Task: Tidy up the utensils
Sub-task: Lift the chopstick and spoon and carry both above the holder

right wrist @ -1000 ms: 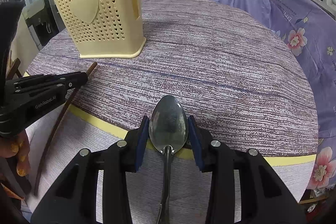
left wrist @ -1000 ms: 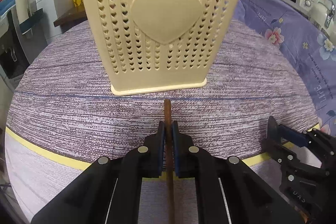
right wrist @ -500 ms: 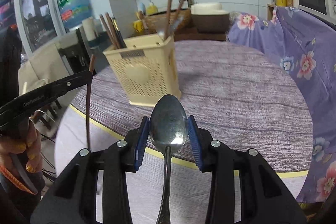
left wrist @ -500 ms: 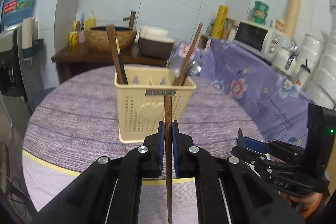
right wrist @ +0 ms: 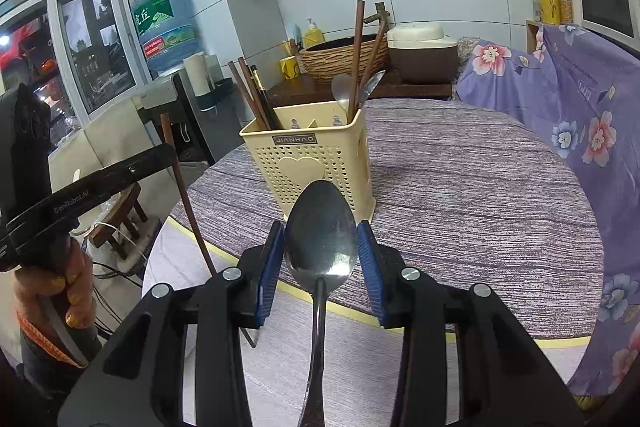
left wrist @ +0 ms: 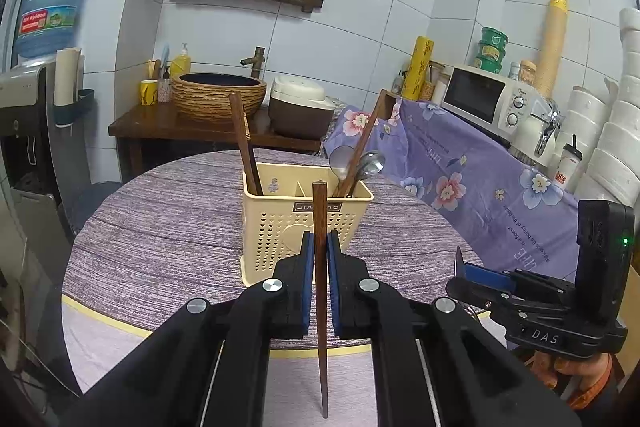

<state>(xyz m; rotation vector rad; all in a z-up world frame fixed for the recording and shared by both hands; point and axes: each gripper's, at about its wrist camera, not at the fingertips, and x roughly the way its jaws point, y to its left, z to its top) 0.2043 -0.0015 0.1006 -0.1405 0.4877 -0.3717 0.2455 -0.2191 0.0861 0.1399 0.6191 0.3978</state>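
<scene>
A cream perforated utensil holder (left wrist: 280, 223) (right wrist: 320, 163) stands on the round table and holds brown chopsticks (left wrist: 244, 143) and metal spoons (left wrist: 370, 163). My left gripper (left wrist: 320, 251) is shut on a brown chopstick (left wrist: 320, 211), held upright above the table in front of the holder. It also shows at the left of the right wrist view (right wrist: 160, 163). My right gripper (right wrist: 320, 247) is shut on a metal spoon (right wrist: 320, 239), bowl up, in front of the holder. It also shows at the right of the left wrist view (left wrist: 464, 267).
The table (left wrist: 160, 211) has a purple woven cloth with a yellow edge band. A purple flowered cloth (left wrist: 480, 179) covers a counter with a microwave (left wrist: 480, 99) to the right. A basin and rice cooker (left wrist: 300, 107) sit behind. A water dispenser (left wrist: 24, 131) stands at the left.
Both grippers have risen from the table and tilted up with the chopstick and the spoon. The holder now looks smaller and farther, and its open top shows.
</scene>
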